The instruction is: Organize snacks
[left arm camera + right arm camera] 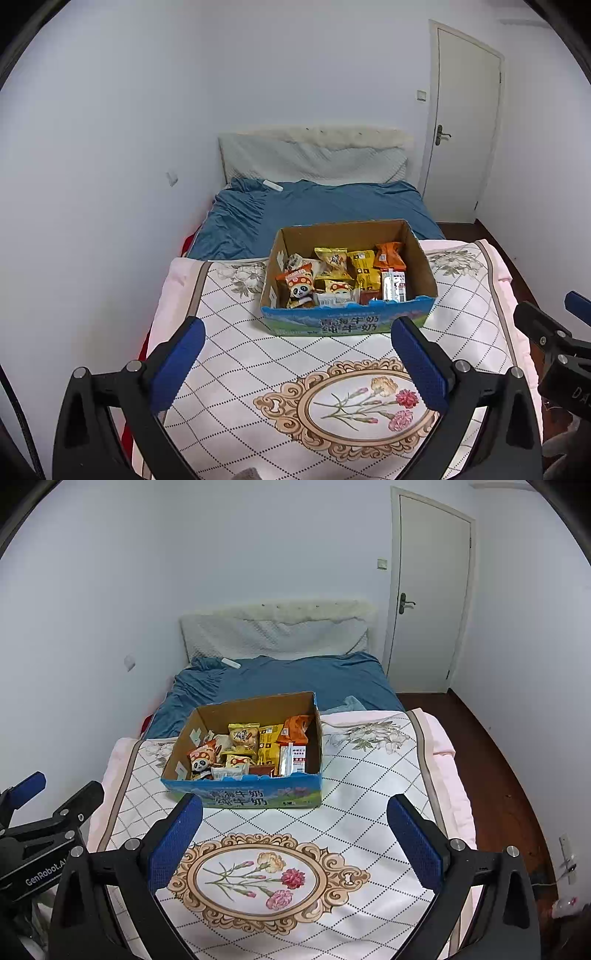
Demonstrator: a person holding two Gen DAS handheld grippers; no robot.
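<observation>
An open cardboard box (351,232) (258,705) with a blue printed front stands on a quilted bed cover. It holds several snack packets: yellow ones (364,273) (269,744), an orange one (389,256), a panda-print pack (301,286) (201,762) and a white carton (394,284) (295,760). My left gripper (297,334) hangs open just short of the box front, with nothing between its blue pads. My right gripper (295,812) is likewise open and empty, the box ahead and slightly to its left. Each gripper shows at the edge of the other's view.
The white cover with a flower medallion (362,406) (258,878) lies over the near end of the bed. A blue sheet (314,206) and a pale pillow (314,158) lie behind the box. A closed door (465,125) and dark wooden floor (491,775) are at right.
</observation>
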